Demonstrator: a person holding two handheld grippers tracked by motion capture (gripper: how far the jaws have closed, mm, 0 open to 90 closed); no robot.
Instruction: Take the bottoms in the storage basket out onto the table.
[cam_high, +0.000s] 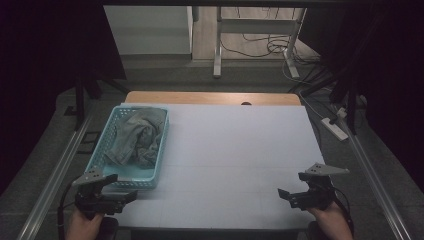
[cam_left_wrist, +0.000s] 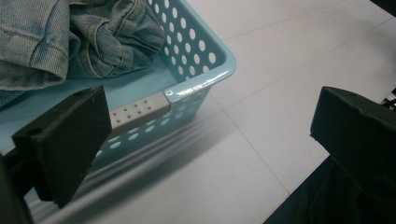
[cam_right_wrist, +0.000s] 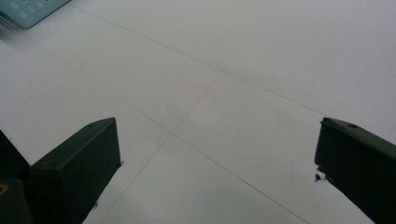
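We are in a lab: black curtains (cam_high: 45, 45) flank the white-covered bench (cam_high: 240, 150), with aluminium rails (cam_high: 55, 170) beside it and loose cables (cam_high: 265, 47) on the floor beyond it.

Glossy plastic basket (cam_left_wrist: 205, 81), denim cloth (cam_left_wrist: 84, 37), matt table (cam_high: 240, 150)

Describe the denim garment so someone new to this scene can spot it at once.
Start at the white table and go to its left side, where a light blue perforated plastic basket stands. The crumpled denim garment lies inside it, faded blue-grey with visible seams. It is the one piece of fabric on the table; the left tongs sit just outside the basket's near corner.
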